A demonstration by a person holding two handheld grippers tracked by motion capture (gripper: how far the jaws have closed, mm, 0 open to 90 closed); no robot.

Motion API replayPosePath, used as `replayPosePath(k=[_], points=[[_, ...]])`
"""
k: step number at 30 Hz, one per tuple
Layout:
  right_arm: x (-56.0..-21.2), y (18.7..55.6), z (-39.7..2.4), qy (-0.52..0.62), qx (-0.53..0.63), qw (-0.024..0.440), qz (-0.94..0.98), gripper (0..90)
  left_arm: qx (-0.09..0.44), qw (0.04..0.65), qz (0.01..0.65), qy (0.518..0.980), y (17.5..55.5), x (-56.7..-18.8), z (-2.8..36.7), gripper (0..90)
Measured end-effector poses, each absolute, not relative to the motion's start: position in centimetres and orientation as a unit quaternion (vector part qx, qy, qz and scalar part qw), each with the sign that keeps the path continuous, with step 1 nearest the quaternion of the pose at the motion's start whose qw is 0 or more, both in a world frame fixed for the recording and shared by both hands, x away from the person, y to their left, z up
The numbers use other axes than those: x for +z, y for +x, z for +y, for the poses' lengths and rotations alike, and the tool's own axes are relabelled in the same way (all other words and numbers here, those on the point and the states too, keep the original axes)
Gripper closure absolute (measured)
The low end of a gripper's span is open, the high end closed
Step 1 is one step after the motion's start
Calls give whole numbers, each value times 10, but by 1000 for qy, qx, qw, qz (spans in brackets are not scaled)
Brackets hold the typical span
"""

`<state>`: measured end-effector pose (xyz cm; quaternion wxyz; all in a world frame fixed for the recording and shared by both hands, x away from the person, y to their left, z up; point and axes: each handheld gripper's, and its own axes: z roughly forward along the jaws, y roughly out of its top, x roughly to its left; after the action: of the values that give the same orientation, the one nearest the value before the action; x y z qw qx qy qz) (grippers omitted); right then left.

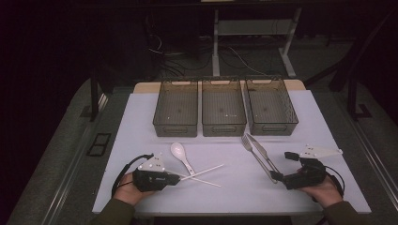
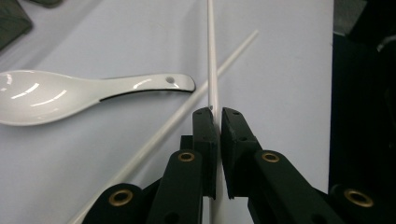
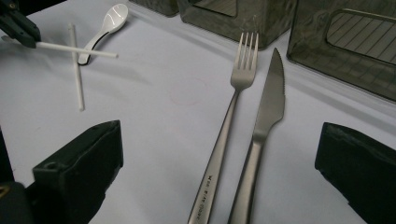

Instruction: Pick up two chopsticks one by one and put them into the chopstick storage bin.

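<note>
From the high view, the left gripper [image 1: 177,177] lies near the left front of the white table cover [image 1: 141,117], clamped on a thin white plastic chopstick [image 1: 206,171] that crosses a second white chopstick [image 1: 209,182]; a glossy white ceramic spoon [image 1: 180,154] lies just beyond, and three dark grey mesh bins [image 1: 224,113] line the far edge. The left gripper view shows its black jaws pressed together on the held chopstick [image 2: 212,70], the other chopstick [image 2: 159,135] crossing under it beside the spoon [image 2: 70,93]. In the right gripper view the right gripper [image 3: 219,168] stands wide apart, with a steel fork [image 3: 229,126] and a steel knife [image 3: 266,121] between its jaws
</note>
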<state>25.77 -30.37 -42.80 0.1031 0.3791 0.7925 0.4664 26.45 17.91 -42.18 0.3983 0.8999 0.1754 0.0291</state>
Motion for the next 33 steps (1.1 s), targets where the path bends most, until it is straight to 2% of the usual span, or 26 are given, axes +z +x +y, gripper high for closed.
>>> replayPosePath(k=[7, 33], points=[[-429, 257, -303, 376, 471, 110, 790, 10, 42, 402, 203, 892, 265, -420, 177, 838], [-436, 258, -301, 377, 472, 113, 789, 10, 65, 410, 237, 878, 276, -407, 177, 837]])
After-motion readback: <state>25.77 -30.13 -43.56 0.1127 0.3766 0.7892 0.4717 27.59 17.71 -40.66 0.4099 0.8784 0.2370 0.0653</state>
